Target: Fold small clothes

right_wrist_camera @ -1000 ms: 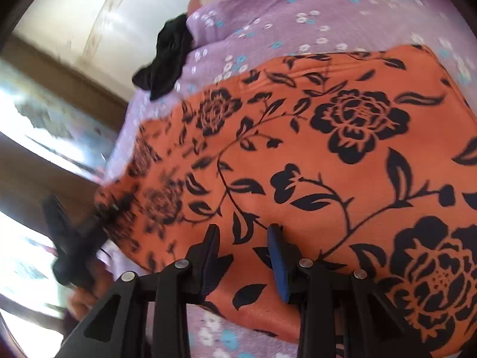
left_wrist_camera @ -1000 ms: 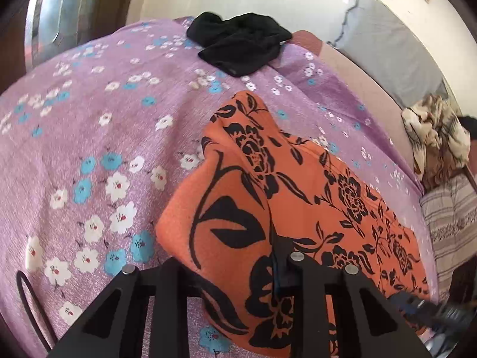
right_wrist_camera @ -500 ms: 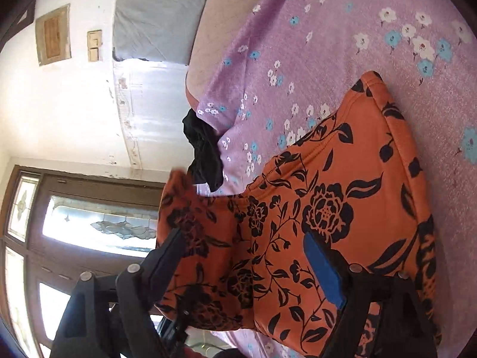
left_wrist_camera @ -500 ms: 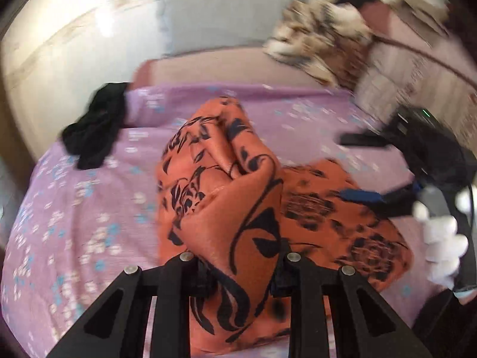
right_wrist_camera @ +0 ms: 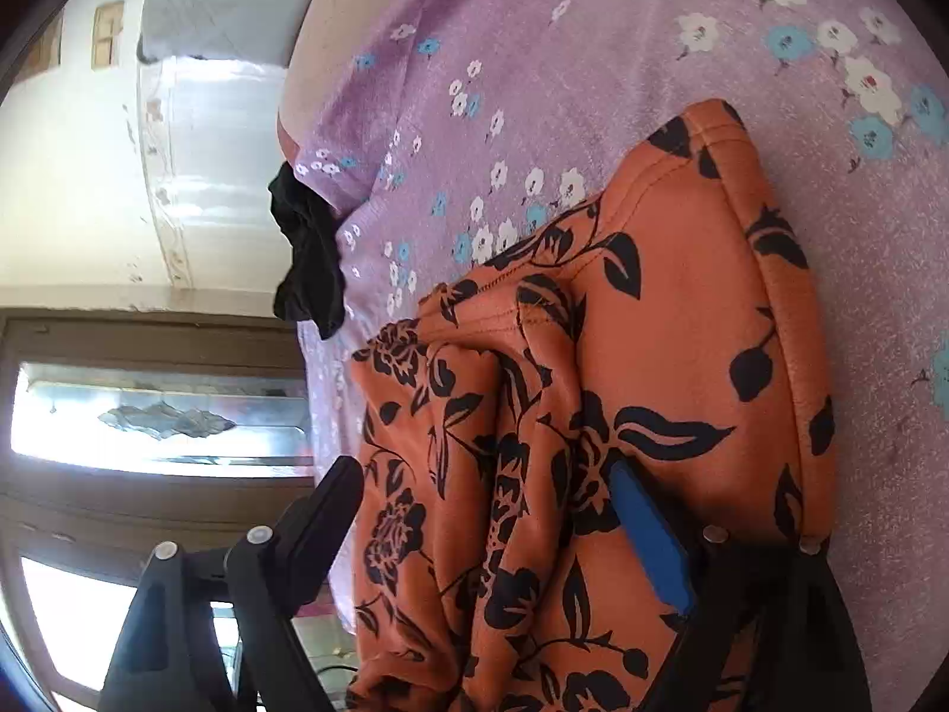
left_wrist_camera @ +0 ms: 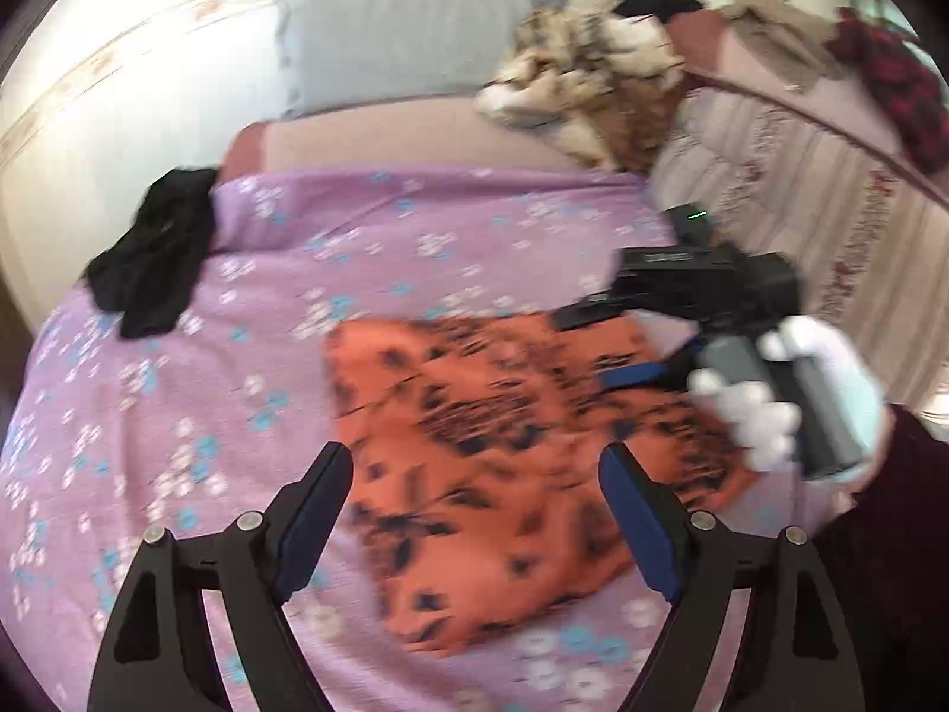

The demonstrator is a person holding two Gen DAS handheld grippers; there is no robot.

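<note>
The bed [left_wrist_camera: 178,415], under a purple flowered sheet, carries the folded orange cloth [left_wrist_camera: 504,445] near its middle. A black garment [left_wrist_camera: 154,255] lies well apart at the bed's far corner. The left tool [left_wrist_camera: 474,510] hovers over the cloth's near edge, jaws opening, gripping nothing. The right tool [right_wrist_camera: 486,528], in a white-gloved hand [left_wrist_camera: 795,403], is opening too; cloth bunches between its fingers, unpinched.

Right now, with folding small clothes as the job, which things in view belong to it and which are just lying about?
In the job:
- orange cloth with black flowers, lying folded on the purple flowered bedsheet
- left tool, jaws opening, off the cloth
- right tool, jaws opening

Lying about:
- crumpled black garment
- grey pillow
- brown and cream patterned cloth heap
</note>
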